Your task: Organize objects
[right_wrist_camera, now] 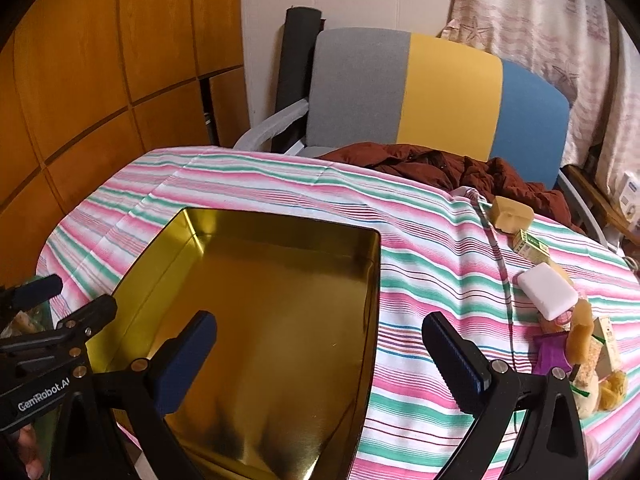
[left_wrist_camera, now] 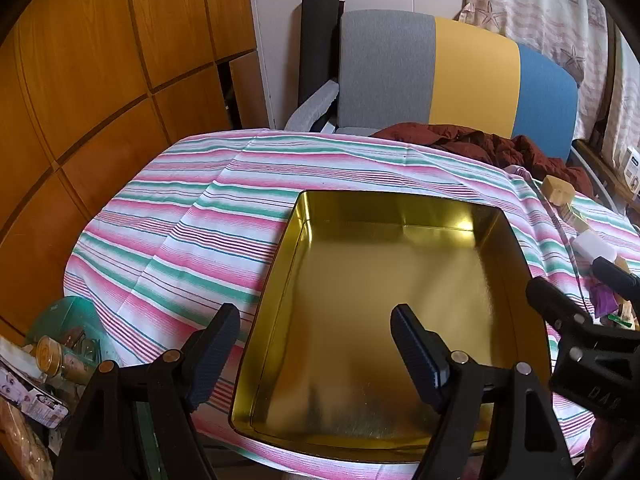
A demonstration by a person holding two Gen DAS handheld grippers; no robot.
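Hovering with fingers spread apart and holding nothing, the left gripper (left_wrist_camera: 316, 344) and right gripper (right_wrist_camera: 320, 354) flank a gold tin (left_wrist_camera: 280, 280) on striped cloth (left_wrist_camera: 180, 208).

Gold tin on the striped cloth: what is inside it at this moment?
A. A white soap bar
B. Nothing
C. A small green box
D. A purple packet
B: the gold tin shows only its bare shiny floor in both wrist views, while the white bar and the other small items lie on the striped cloth to its right.
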